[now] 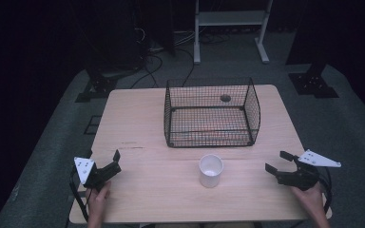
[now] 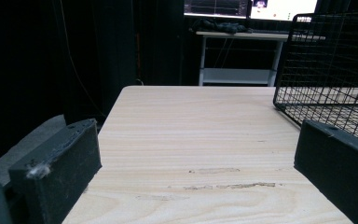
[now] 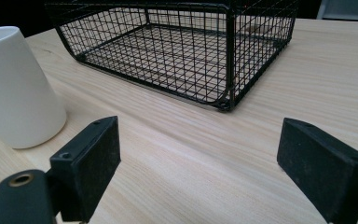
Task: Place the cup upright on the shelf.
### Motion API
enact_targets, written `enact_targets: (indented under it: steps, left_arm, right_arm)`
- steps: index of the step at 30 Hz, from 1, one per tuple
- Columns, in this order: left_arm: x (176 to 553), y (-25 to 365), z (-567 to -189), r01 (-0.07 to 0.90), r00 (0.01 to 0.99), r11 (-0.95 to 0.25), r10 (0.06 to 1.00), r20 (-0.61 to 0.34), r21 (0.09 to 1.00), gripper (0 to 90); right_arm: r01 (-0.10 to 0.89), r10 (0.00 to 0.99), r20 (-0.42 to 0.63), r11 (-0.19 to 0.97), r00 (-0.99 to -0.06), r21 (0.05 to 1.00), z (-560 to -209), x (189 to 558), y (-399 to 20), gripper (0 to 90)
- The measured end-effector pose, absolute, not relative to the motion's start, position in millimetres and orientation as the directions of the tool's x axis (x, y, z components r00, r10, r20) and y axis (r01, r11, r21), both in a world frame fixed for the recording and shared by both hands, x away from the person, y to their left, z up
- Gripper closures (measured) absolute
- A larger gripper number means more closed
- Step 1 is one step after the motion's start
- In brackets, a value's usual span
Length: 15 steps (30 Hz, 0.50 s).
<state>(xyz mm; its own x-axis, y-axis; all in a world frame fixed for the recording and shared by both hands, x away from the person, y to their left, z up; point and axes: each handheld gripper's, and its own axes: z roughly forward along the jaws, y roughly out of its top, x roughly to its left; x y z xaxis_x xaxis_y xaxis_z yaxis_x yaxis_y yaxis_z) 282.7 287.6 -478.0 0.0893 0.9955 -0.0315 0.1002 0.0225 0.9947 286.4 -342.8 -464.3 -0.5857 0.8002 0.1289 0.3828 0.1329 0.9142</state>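
A white cup (image 1: 211, 170) stands upright on the wooden table (image 1: 138, 123), in front of a black wire basket (image 1: 211, 113) that holds nothing. My left gripper (image 1: 103, 157) rests near the table's front left, open, with bare table between its jaws (image 2: 196, 154). My right gripper (image 1: 279, 161) is at the front right, also open and with nothing in it (image 3: 198, 154). In the right gripper view the cup (image 3: 14, 88) stands off to the left, apart from the jaws, and the basket (image 3: 177, 46) is ahead.
Beyond the table stands a white metal stand (image 1: 230, 23), with cables (image 1: 157, 52) on the grey floor. Dark stand bases (image 1: 311, 83) flank the table. In the left gripper view the basket (image 2: 331, 74) is at the right, with monitors (image 2: 249, 7) behind.
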Motion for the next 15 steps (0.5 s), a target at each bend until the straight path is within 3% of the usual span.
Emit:
enact_targets:
  steps: [15]
  left_arm:
    - [282, 288, -478, 0.099, 0.090, 0.031, 0.995, -0.040, 0.995, 0.0]
  right_arm:
    - [0.366, 0.773, 0.094, 0.186, -0.628, 0.912, -448, 289, -333, 12.5]
